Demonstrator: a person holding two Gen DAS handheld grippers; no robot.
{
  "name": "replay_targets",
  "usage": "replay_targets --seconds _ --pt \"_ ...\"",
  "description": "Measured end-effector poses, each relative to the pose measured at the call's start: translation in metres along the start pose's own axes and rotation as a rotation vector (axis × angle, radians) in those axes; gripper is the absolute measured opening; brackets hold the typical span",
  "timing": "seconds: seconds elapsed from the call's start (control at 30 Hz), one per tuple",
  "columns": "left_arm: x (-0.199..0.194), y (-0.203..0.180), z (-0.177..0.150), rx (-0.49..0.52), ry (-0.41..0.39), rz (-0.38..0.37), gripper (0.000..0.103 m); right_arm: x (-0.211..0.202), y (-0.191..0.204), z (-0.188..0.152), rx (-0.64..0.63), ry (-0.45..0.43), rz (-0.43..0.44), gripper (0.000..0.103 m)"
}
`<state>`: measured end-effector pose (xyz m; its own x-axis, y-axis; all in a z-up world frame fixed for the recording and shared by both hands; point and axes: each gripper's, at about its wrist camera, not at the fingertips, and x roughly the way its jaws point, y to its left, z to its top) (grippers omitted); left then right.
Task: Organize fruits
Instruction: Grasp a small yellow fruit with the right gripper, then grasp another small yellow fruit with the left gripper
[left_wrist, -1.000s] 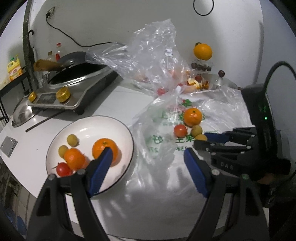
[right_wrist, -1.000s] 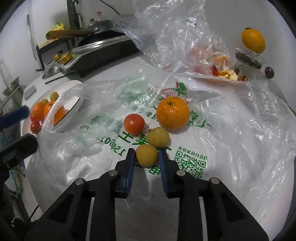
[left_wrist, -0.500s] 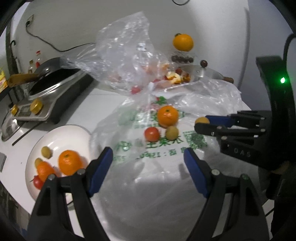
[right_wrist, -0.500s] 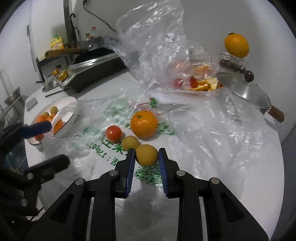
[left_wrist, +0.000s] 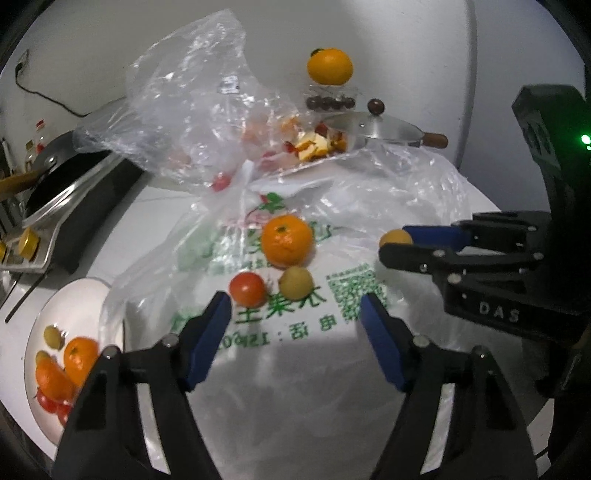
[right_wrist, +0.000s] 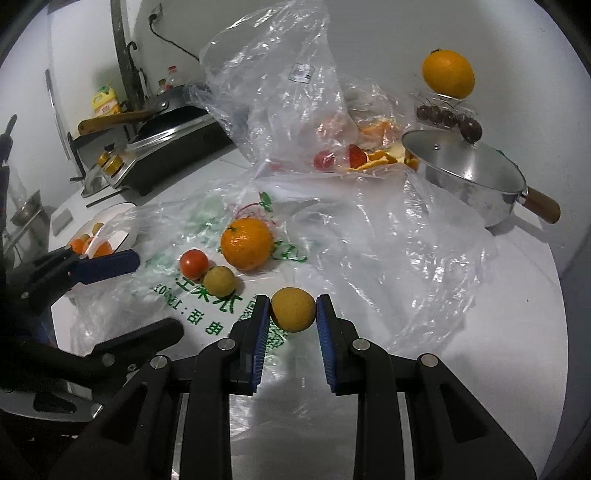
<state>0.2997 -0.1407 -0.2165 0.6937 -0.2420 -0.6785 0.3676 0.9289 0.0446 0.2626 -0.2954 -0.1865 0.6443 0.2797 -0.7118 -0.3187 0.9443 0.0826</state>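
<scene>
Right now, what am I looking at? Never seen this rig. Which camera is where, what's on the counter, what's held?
No robot: a person carries a two-finger tool in each hand, each with a fisheye camera looking along its fingers. One picture is from the left tool, the other from the right tool. The right tool is shut on a small yellow fruit. The left tool holds nothing; its jaws have just been closing. On the printed plastic bag lie an orange, a tomato and another yellow fruit. A white plate at left holds more fruit.
</scene>
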Motion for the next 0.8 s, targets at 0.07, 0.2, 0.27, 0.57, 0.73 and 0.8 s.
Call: replay_targets --seconds 0.07,0.2,0.27,0.57,0.73,0.8 --pt "0.006 -0.002 0.003 0.009 0.009 -0.008 0.069 0.0 -0.002 -0.001 0.007 0.0 0.011 0.028" --pt "0.019 -0.004 0.006 0.018 0.035 -0.019 0.059 0.002 -0.006 -0.003 0.014 0.001 0.022 0.028" --pt "0.022 -0.004 0.009 0.015 0.035 -0.029 0.058 0.003 -0.008 -0.003 0.018 0.001 0.027 0.028" --pt "0.039 -0.004 0.015 0.016 0.069 -0.036 0.049 0.004 -0.012 -0.004 0.026 0.002 0.046 0.028" --pt "0.047 -0.004 0.016 0.019 0.081 -0.025 0.044 0.002 -0.012 -0.004 0.025 -0.003 0.049 0.027" --pt "0.05 -0.003 0.016 0.019 0.092 -0.03 0.041 0.002 -0.012 -0.005 0.023 -0.006 0.049 0.028"
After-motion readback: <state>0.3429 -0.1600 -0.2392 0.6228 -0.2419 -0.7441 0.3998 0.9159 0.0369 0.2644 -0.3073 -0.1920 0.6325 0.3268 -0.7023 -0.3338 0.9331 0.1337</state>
